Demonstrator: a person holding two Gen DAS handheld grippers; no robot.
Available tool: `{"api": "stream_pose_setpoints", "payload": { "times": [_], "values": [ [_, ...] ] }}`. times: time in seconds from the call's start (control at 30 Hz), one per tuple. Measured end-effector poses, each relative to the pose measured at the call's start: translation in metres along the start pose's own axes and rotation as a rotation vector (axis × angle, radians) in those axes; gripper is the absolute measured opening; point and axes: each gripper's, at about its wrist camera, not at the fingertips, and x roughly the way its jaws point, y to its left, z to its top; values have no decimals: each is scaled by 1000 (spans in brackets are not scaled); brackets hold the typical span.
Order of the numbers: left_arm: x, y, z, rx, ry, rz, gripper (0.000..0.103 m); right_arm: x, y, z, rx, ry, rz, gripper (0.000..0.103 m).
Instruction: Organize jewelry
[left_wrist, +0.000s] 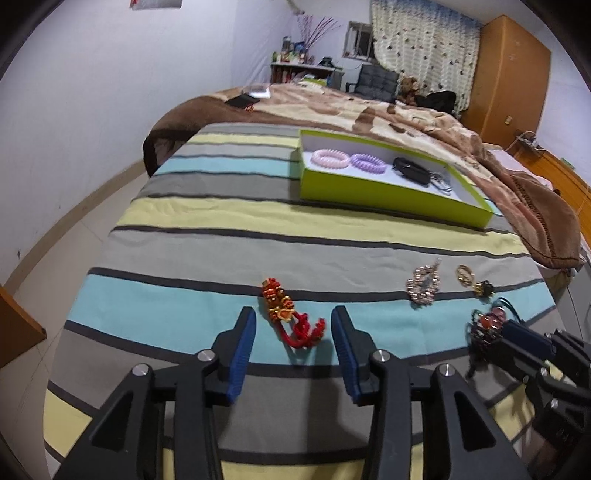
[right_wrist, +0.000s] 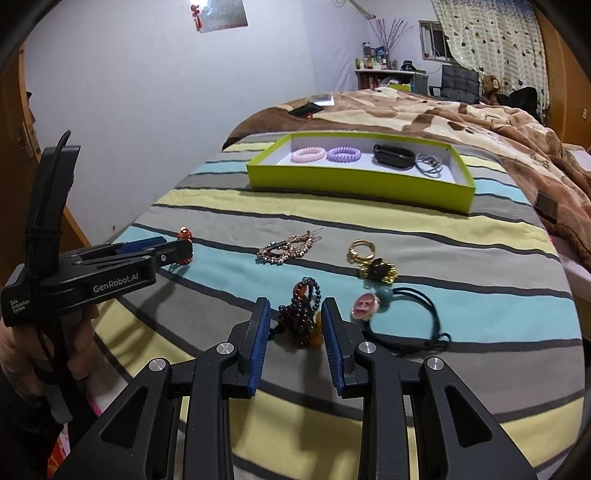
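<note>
Both tools were poised over loose pieces on the striped bedspread (left_wrist: 221, 236), neither yet gripping. Left tool (left_wrist: 293, 328) stood wide, its blue pads either side of the red-and-gold knotted bracelet (left_wrist: 291, 317), apart from it and with the piece lying on the cloth just ahead of the tips. Right tool (right_wrist: 293, 314) was at a middling spread, its pads flanking the dark beaded bracelet (right_wrist: 301, 314) without visibly pressing on it; whether they touched it I could not tell. Judging by this, the step in hand was a paired pick-up, and the next move would call for lowering each tool so the pads straddle the strands, closing gently, then carrying toward the box. Near the right tool lay a hair tie with a pink charm (right_wrist: 399, 317), a gold ring and flower piece (right_wrist: 373, 264) and a rhinestone clip (right_wrist: 290, 249). Farther up the bed sat the green box (right_wrist: 354, 186), open, holding a pink coil tie (right_wrist: 308, 154), a purple coil tie (right_wrist: 344, 154), a black band (right_wrist: 393, 156) and a thin grey loop (right_wrist: 428, 164), with bare floor left at its right end.
</note>
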Motion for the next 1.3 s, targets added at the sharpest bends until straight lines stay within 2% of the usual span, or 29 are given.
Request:
{"api": "stream_pose_setpoints", "payload": {
  "times": [0.23, 0.33, 0.43, 0.57, 0.87, 1.3],
  "values": [
    [8, -2, 3, 5, 22, 31, 43, 10, 5, 5, -27, 29, -59, 28],
    [9, -2, 5, 8, 25, 51, 25, 11, 5, 5, -27, 34, -65, 24],
    [8, 1, 5, 2, 25, 49, 19, 8, 4, 5, -24, 27, -64, 21],
    [7, -1, 4, 25, 23, 46, 18, 7, 2, 4, -10, 26, -50, 21],
    [-13, -12, -3, 44, -16, -39, 18, -5, -4, 2, 32, 4, -7, 18],
    [-31, -29, 14, 81, -83, -97, 18, -26, -19, 14, 50, -64, -14, 18]
  ]
}}
